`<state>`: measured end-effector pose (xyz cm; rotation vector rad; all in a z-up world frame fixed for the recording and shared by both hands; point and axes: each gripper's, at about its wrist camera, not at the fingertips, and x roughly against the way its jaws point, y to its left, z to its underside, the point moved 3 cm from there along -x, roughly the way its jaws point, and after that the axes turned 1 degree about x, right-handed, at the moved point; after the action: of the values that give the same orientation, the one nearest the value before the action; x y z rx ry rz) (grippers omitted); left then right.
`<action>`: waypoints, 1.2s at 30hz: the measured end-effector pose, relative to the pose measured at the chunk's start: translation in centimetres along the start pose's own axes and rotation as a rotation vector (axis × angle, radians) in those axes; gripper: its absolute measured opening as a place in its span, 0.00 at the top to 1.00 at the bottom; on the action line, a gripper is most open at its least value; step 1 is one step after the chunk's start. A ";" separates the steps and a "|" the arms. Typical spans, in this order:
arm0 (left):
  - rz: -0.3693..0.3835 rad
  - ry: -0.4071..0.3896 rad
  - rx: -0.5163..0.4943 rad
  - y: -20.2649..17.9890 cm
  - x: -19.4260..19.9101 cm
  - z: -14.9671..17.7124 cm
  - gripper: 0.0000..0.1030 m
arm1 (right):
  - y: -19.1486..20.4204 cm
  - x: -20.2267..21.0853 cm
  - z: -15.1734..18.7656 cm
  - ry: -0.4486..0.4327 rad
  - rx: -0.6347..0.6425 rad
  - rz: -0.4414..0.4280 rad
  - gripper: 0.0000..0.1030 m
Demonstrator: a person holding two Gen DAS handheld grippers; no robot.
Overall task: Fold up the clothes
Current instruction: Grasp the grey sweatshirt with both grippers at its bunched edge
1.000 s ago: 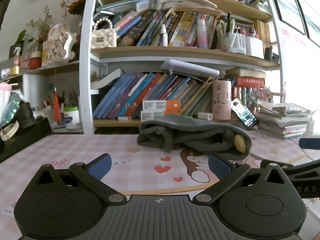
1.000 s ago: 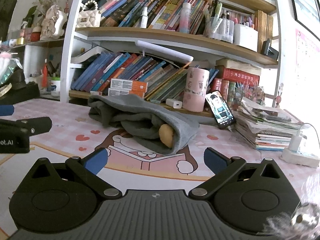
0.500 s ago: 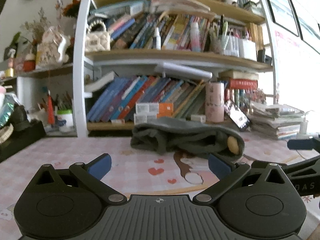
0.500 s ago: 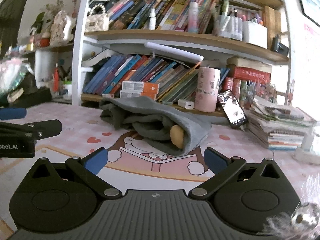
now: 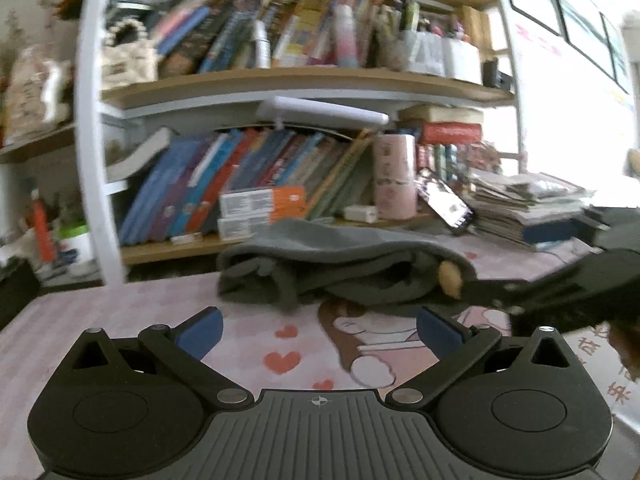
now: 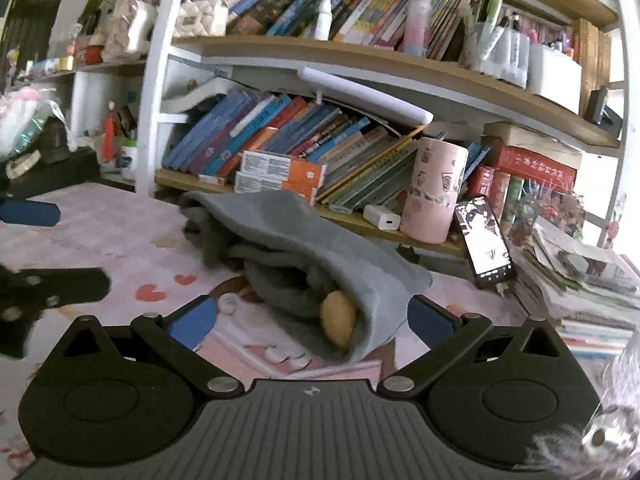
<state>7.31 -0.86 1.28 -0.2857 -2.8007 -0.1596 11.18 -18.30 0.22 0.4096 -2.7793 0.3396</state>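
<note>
I observed the grey garment (image 6: 296, 248) lying bundled on the pink cartoon-print tabletop (image 6: 120, 240), directly in front of the lowest bookshelf (image 6: 360, 220); a tan patch (image 6: 338, 316) showed inside its open near end. In the right wrist view, that near end lay between the blue fingertips (image 6: 192, 318) of the right claw (image 6: 310, 320), whose jaws stood spread wide and gripped nothing. In the left wrist view, the garment (image 5: 320, 268) lay just beyond the left claw (image 5: 320, 330), which was likewise spread wide and empty over the heart print. I noted the right claw (image 5: 560, 288) entering that view from the right, beside the garment's end. A pink cup (image 6: 434, 190) and a propped phone (image 6: 486, 242) stood behind the garment, with stacked papers (image 6: 588, 288) further right.
</note>
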 end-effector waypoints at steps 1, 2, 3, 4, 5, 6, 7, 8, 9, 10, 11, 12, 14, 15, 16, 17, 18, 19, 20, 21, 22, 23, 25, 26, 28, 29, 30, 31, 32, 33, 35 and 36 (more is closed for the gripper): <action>0.012 0.002 -0.010 -0.1 -0.4 -0.4 0.00 | -0.4 -0.8 -0.3 0.013 0.010 0.007 0.04; 0.020 0.000 -0.020 -0.3 -0.9 -0.8 0.00 | -0.6 -1.5 -0.4 0.024 0.019 0.017 0.12; 0.028 -0.004 -0.027 -0.5 -1.4 -1.1 0.02 | -0.9 -2.2 -0.5 0.035 0.027 0.025 0.24; 0.038 -0.008 -0.032 -0.7 -1.9 -1.4 0.04 | -1.1 -2.9 -0.4 0.044 0.024 0.027 0.34; 0.049 -0.006 -0.035 -0.8 -2.4 -1.6 0.09 | -1.3 -3.6 -0.3 0.053 0.022 0.029 0.38; 0.060 0.000 -0.037 -1.0 -3.1 -1.8 0.15 | -1.6 -4.3 -0.2 0.062 0.020 0.031 0.45; 0.071 0.012 -0.037 -1.1 -3.8 -2.0 0.19 | -1.8 -5.0 -0.1 0.071 0.018 0.032 0.48; 0.082 0.028 -0.036 -1.2 -4.6 -2.0 0.29 | -2.1 -5.7 0.0 0.080 0.016 0.034 0.49; 0.091 0.051 -0.033 -1.4 -5.5 -2.0 0.36 | -2.3 -6.4 0.0 0.089 0.013 0.036 0.53; 0.101 0.073 -0.031 -1.5 -6.4 -2.0 0.39 | -2.5 -7.1 0.1 0.098 0.011 0.038 0.56; 0.112 0.095 -0.026 -1.7 -7.3 -2.0 0.43 | -2.8 -7.7 0.2 0.107 0.008 0.039 0.56; 0.121 0.114 -0.021 -1.8 -8.2 -1.9 0.46 | -3.0 -8.1 0.3 0.115 -0.004 0.030 0.57; 0.134 0.149 -0.012 -2.0 -9.8 -1.7 0.46 | -3.5 -8.7 0.5 0.127 -0.028 0.013 0.63; 0.142 0.163 -0.010 -2.1 -10.6 -1.7 0.46 | -3.6 -8.7 0.6 0.125 -0.042 0.005 0.68; 0.150 0.171 -0.013 -2.3 -11.2 -1.7 0.46 | -3.8 -8.7 0.7 0.121 -0.056 -0.003 0.73; 0.161 0.174 -0.020 -2.7 -11.7 -1.7 0.46 | -4.1 -8.6 0.7 0.113 -0.074 -0.008 0.74; 0.171 0.178 -0.026 -3.1 -12.2 -1.7 0.46 | -4.5 -8.4 0.7 0.098 -0.100 -0.010 0.76; 0.181 0.181 -0.033 -3.4 -12.8 -1.7 0.46 | -4.9 -8.2 0.7 0.084 -0.124 -0.011 0.80; 0.191 0.184 -0.040 -3.8 -13.3 -1.7 0.45 | -5.3 -7.9 0.6 0.069 -0.144 -0.005 0.81; 0.200 0.186 -0.047 -4.2 -13.8 -1.7 0.42 | -5.9 -7.6 0.5 0.050 -0.167 0.003 0.83; 0.206 0.186 -0.051 -4.6 -14.2 -1.7 0.40 | -6.5 -7.2 0.4 0.032 -0.194 0.006 0.84; 0.208 0.185 -0.052 -5.0 -14.6 -1.7 0.35 | -7.0 -6.8 0.3 0.014 -0.220 0.009 0.84; 0.209 0.180 -0.051 -5.7 -15.4 -1.9 0.34 | -7.9 -6.2 0.2 -0.009 -0.251 0.020 0.86; 0.208 0.176 -0.052 -6.1 -15.9 -1.9 0.34 | -8.1 -6.1 0.2 -0.013 -0.261 0.020 0.86; 0.205 0.173 -0.057 -6.7 -16.8 -1.9 0.34 | -8.4 -5.9 0.2 -0.017 -0.273 0.024 0.86; 0.200 0.183 -0.061 -7.0 -17.4 -2.0 0.37 | -8.5 -6.1 0.3 -0.013 -0.276 0.025 0.86; 0.200 0.193 -0.050 -6.9 -17.8 -2.1 0.46 | -8.7 -6.2 0.4 -0.011 -0.279 0.027 0.86; 0.201 0.192 -0.027 -6.6 -18.0 -2.2 0.51 | -8.8 -6.2 0.5 -0.011 -0.283 0.029 0.86; 0.203 0.191 -0.004 -6.2 -18.1 -2.3 0.63 | -9.0 -6.3 0.5 -0.010 -0.287 0.031 0.86; 0.204 0.187 0.022 -5.7 -18.0 -2.5 0.76 | -9.1 -6.3 0.6 -0.010 -0.290 0.033 0.86; 0.206 0.171 0.082 -3.7 -17.4 -3.3 0.89 | -9.3 -6.1 0.6 -0.015 -0.298 0.027 0.86; 0.207 0.163 0.113 -2.8 -17.0 -3.7 0.90 | -9.0 -5.9 0.5 -0.016 -0.307 -0.001 0.87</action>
<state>23.67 -7.11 -0.97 -0.5078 -2.5874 0.0223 19.22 -25.36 -0.57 0.3388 -2.7831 -0.0922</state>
